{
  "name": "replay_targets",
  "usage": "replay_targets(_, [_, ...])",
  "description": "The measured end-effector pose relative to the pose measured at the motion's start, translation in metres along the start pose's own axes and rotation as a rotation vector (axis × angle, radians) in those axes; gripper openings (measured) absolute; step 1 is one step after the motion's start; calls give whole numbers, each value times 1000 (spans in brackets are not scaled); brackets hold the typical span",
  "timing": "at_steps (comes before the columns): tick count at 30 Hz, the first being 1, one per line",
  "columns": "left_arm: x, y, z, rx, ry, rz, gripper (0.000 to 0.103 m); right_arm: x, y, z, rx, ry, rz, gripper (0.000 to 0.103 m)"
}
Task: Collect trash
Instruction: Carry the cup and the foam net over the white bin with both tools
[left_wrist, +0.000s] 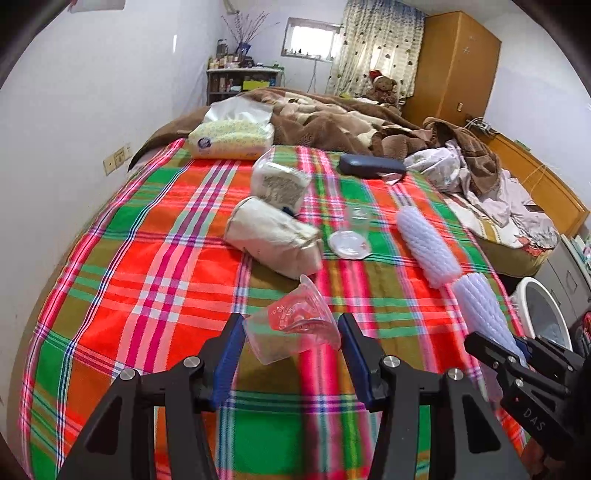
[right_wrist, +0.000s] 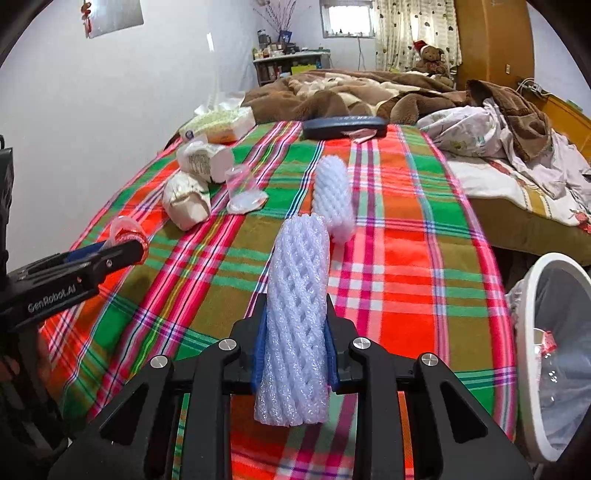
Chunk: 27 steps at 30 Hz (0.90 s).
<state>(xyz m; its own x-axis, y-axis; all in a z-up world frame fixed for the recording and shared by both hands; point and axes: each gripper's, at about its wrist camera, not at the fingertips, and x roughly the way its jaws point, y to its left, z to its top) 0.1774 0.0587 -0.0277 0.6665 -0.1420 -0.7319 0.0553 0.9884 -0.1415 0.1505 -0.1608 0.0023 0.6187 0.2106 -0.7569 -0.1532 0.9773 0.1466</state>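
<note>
My right gripper (right_wrist: 295, 332) is shut on a white foam net sleeve (right_wrist: 297, 314) and holds it over the plaid bedspread (right_wrist: 399, 295); the sleeve also shows in the left wrist view (left_wrist: 484, 310). My left gripper (left_wrist: 291, 339) is open, its jaws on either side of a crushed clear plastic cup with red print (left_wrist: 295, 325) lying on the bedspread. A second foam sleeve (left_wrist: 426, 245) (right_wrist: 332, 195), two crumpled white paper bags (left_wrist: 273, 243) (left_wrist: 277, 181) and a clear cup with a lid (left_wrist: 351, 240) lie further back.
A white-rimmed bin with a clear liner (right_wrist: 554, 350) stands off the bed's right edge, some trash inside. A tissue pack (left_wrist: 229, 138), a dark case (left_wrist: 369, 166), a brown blanket (left_wrist: 332, 118) and clothes (left_wrist: 491, 192) lie at the far end. A wall runs along the left.
</note>
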Motion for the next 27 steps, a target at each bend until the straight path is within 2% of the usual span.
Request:
replay_targets(10, [-28,-34,0,51,-43,-36,52,-28,-22,0,50,-64,-11,26])
replay_targets(27, [-49,-129,-2,193,-82,-138,52,-68,-87,-5,148,-153,-87,27])
